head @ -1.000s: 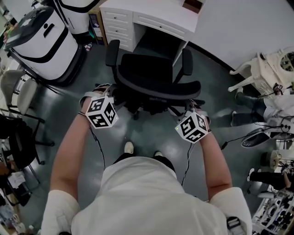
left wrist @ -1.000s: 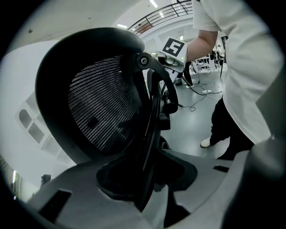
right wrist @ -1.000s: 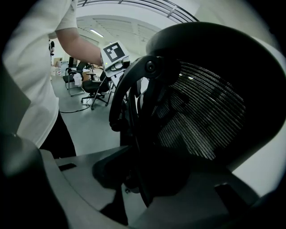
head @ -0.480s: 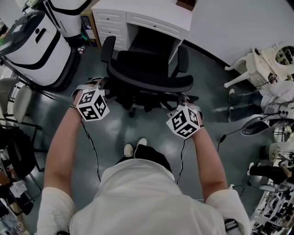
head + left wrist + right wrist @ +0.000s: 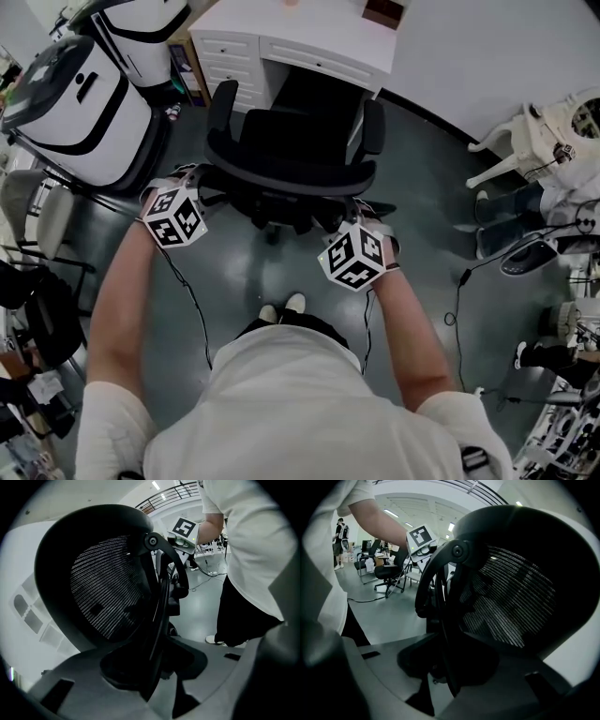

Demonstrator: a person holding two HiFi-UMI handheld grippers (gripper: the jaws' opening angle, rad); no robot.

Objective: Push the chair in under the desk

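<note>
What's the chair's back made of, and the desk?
Chair back: black woven mesh, you can see light through its fine holes. Its rim: smooth black, likely plastic, with a slight shine. Desk: matte white, probably painted wood, judging by its panelled drawers.

Floor (image 5: 253, 267), holdings:
- Desk (image 5: 309, 42): far edge, beside the wall (image 5: 487, 47).
- Chair (image 5: 291, 155): before the desk, seat front at the kneehole, backrest nearest the person.
- Bulky case (image 5: 80, 108): left of the chair.
- Second chair (image 5: 520, 141): well to the right.
- Left gripper (image 5: 199, 176): at the backrest's left end.
- Right gripper (image 5: 366, 211): at the backrest's right end.
- Both grippers: jaws apart, astride the backrest's rim.
</note>
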